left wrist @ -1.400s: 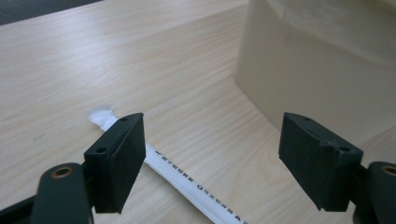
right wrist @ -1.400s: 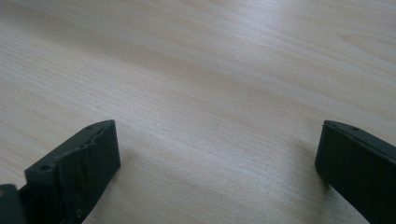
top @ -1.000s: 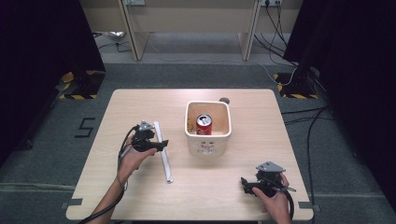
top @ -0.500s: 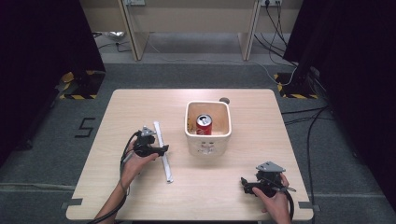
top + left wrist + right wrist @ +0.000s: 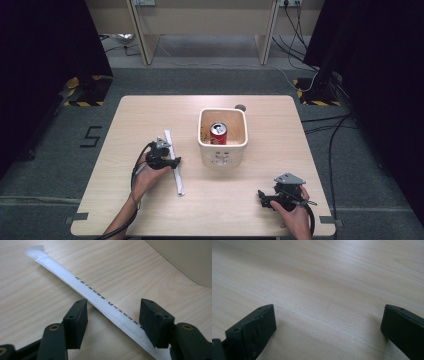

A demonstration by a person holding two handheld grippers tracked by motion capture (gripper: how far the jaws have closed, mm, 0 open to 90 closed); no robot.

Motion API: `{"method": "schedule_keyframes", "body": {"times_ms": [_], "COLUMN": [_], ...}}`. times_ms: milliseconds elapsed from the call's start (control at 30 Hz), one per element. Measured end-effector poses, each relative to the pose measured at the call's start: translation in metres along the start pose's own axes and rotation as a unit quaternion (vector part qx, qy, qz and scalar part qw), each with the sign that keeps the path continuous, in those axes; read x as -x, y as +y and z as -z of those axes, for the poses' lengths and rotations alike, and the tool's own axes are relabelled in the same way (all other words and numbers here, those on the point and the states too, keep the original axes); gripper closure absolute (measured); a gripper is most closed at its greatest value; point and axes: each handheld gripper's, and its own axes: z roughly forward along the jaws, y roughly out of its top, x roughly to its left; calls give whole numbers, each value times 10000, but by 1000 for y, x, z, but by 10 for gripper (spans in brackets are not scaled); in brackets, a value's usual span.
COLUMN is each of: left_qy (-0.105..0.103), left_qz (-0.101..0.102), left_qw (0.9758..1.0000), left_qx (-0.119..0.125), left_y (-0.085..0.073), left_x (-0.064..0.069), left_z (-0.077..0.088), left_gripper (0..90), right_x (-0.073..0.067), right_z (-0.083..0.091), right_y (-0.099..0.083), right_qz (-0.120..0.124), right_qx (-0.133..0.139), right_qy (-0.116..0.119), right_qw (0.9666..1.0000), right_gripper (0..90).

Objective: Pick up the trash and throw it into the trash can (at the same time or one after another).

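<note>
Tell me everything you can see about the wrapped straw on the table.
The wrapped straw is long, thin and flat in a white paper sleeve with small dark print along it and one flattened, sealed end. It lies flat on the wooden table, left of the cream bin, apart from it. The left hand-held gripper straddles it; its jaws have just been closing, pads not yet pressing.

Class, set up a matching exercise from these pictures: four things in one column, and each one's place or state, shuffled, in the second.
Things:
1. wrapped straw
2. red can
3. left gripper
4. right gripper

Places or states:
A. standing inside the cream bin
B. jaws wide over bare table
C. lying flat on the wood, printed side up
D. jaws straddling the straw, just been closing

Pairs: 1-C, 2-A, 3-D, 4-B
</note>
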Motion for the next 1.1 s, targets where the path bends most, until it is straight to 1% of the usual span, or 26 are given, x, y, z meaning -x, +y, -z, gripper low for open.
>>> {"method": "schedule_keyframes", "body": {"times_ms": [33,67,100,133,167,233,267,333,367,433,467,500,633,733,767,800,933,1100], "left_qy": [-10,-10,-21,-18,-29,-32,-31,-37,-45,-63,-73,-86,-74,-29,-18,-18,-95,-113], "left_qz": [-13,-32,-52,-58,-34,-12,-25,-43,-50,-79,-86,-86,-99,-103,-60,-60,-108,-123], "left_qw": [10000,10000,10000,10000,10000,10000,10000,9999,9998,9998,9998,9997,9997,9996,9996,9996,9995,9995], "left_qx": [-9,-26,-46,-62,-68,-63,-88,-144,-163,-190,-193,-191,-227,-264,-285,-285,-273,-280], "left_y": [0,0,1,1,1,1,1,1,1,2,2,1,2,3,3,3,3,4], "left_x": [0,-1,-2,-2,-4,-5,-6,-7,-8,-9,-9,-9,-10,-10,-11,-11,-10,-11], "left_z": [0,1,2,2,3,3,4,5,6,6,7,7,7,7,7,7,7,6], "left_gripper": [433,484,484,511,566,602,602,650,693,724,724,748,758,714,693,691,794,806], "right_x": [0,0,0,0,0,0,0,0,0,0,0,0,0,0,0,0,0,0], "right_z": [0,0,0,0,0,0,0,0,0,0,0,0,0,0,0,0,0,0], "right_y": [0,0,0,0,0,0,0,0,0,0,0,0,0,0,0,0,0,0], "right_qz": [2,0,0,-1,0,1,1,1,0,1,1,1,-1,2,0,1,2,2], "right_qx": [0,0,0,-1,-1,-1,-1,0,6,0,0,0,5,-1,-1,0,0,-1], "right_qy": [0,0,0,-1,-1,0,0,0,-3,0,0,0,-3,0,1,1,1,1], "right_qw": [10000,10000,10000,10000,10000,10000,10000,10000,10000,10000,10000,10000,10000,10000,10000,10000,10000,10000], "right_gripper": [3,3,3,3,2,3,3,3,3,3,3,2,3,3,3,2,2,2]}}
